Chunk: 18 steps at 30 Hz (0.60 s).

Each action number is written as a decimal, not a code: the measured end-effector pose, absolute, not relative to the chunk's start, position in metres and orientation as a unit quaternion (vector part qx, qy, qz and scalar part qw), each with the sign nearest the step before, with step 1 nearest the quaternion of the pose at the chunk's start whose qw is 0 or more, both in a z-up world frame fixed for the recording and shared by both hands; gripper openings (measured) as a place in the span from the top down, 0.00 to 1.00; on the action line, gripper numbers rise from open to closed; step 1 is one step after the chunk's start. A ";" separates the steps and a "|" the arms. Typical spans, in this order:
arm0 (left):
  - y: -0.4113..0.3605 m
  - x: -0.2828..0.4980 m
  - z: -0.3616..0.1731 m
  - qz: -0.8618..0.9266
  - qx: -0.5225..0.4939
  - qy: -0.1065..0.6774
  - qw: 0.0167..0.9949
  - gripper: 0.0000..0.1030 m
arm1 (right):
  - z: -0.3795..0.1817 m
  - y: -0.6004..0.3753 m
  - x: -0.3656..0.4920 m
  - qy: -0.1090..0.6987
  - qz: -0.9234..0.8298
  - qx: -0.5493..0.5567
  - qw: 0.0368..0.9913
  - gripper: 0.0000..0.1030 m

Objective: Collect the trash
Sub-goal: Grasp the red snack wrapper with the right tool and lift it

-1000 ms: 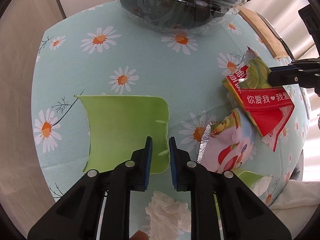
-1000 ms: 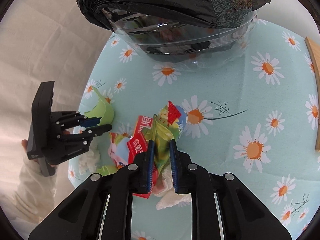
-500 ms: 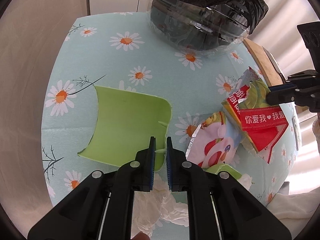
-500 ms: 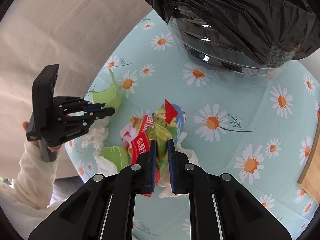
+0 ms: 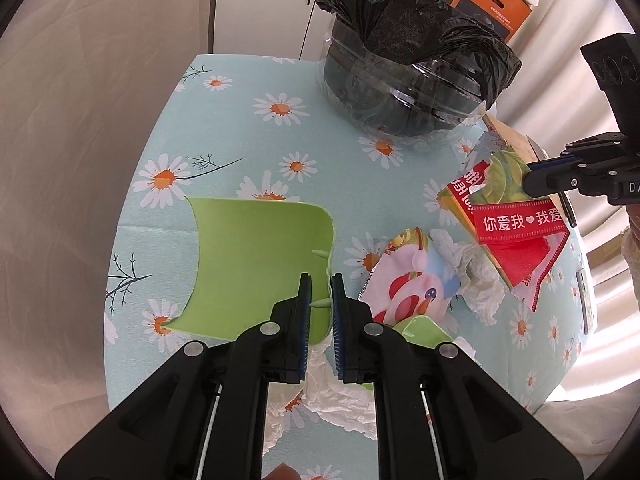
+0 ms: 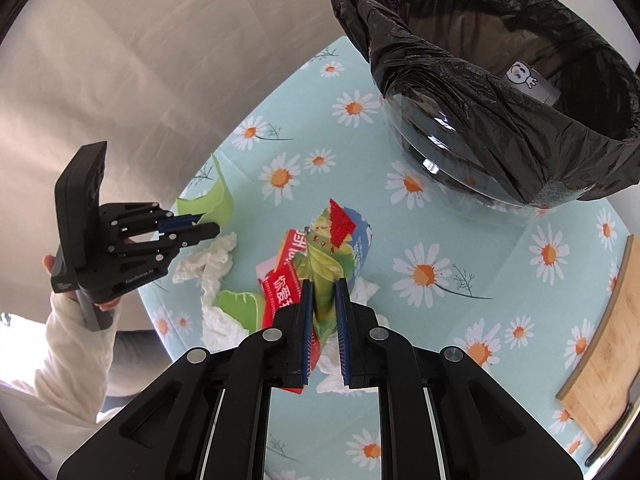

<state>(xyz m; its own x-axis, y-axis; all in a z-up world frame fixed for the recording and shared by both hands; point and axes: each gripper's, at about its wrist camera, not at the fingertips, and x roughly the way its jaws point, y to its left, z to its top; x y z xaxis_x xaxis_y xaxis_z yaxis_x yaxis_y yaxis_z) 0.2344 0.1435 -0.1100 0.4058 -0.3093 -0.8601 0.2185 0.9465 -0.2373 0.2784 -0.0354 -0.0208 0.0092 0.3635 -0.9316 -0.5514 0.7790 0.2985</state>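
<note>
The left hand-held gripper [image 5: 321,294] is clamped on the green sheet [image 5: 256,264], the right hand-held gripper [image 6: 324,300] on the snack wrapper [image 6: 324,268], both above the bench [image 5: 248,136].

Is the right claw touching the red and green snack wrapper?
Touching. In the right wrist view the right claw pinches the red and green snack wrapper between its pads, no gap showing.

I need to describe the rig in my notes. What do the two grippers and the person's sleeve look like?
Both grippers, left and right, are black plastic linkages with silver pivot pins and blue ribbed pads. The left gripper's body carries small white lettering. The sleeve is white.
</note>
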 end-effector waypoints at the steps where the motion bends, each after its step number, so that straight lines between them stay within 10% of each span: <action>1: 0.144 0.230 -0.109 -0.154 -0.044 0.521 0.838 0.90 | -0.019 -0.035 0.276 0.624 0.326 -0.077 0.707 0.90; 18: 0.126 0.194 -0.076 -0.145 -0.040 0.481 0.864 0.90 | 0.010 -0.054 0.233 0.596 0.336 -0.078 0.725 0.90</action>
<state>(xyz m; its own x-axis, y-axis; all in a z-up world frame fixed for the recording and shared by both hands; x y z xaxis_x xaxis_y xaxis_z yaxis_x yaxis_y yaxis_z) 0.1936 0.1263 -0.0760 0.4963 -0.2890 -0.8187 0.2113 0.9548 -0.2090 0.2333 -0.0537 0.0097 0.0642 0.3952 -0.9163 -0.5802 0.7619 0.2880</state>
